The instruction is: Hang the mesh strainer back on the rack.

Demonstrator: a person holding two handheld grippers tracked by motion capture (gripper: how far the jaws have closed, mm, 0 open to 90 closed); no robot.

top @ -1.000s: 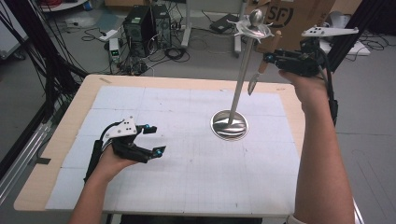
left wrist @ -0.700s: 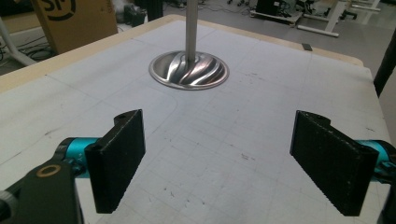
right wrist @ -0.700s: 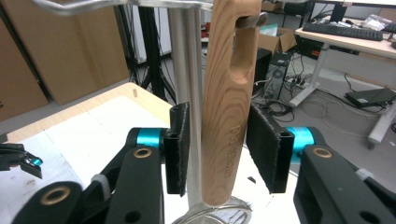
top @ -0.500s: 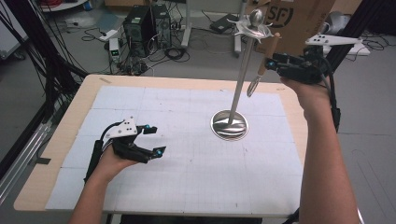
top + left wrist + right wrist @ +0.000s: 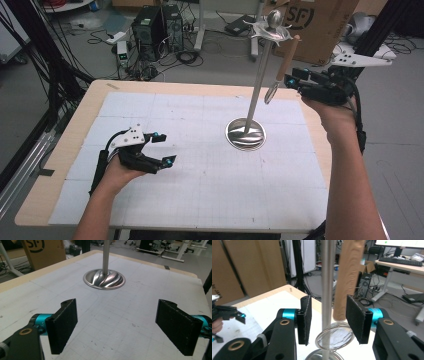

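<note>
A metal stand with a round ribbed base [image 5: 245, 134] [image 5: 104, 279] and a thin pole [image 5: 257, 85] [image 5: 327, 277] rises from the white mat. From its top hangs a utensil with a wooden handle [image 5: 282, 65] [image 5: 348, 277] and a wire ring [image 5: 334, 337] at its lower end. My right gripper [image 5: 291, 82] [image 5: 328, 320] is held in the air at the right and is open. The pole and the handle lie in line with the gap between its jaws, and neither is gripped. My left gripper [image 5: 166, 148] [image 5: 116, 325] rests low over the mat at the left, open and holding nothing.
A white gridded mat [image 5: 200, 190] covers the wooden table [image 5: 60, 165]. Beyond the far edge are a cardboard box [image 5: 320, 25], computer towers [image 5: 160, 25] and loose cables on the floor. Black frame posts [image 5: 40, 60] stand at the left.
My right gripper has dropped a little alongside the hanging utensil. The left gripper and the stand have not moved.
</note>
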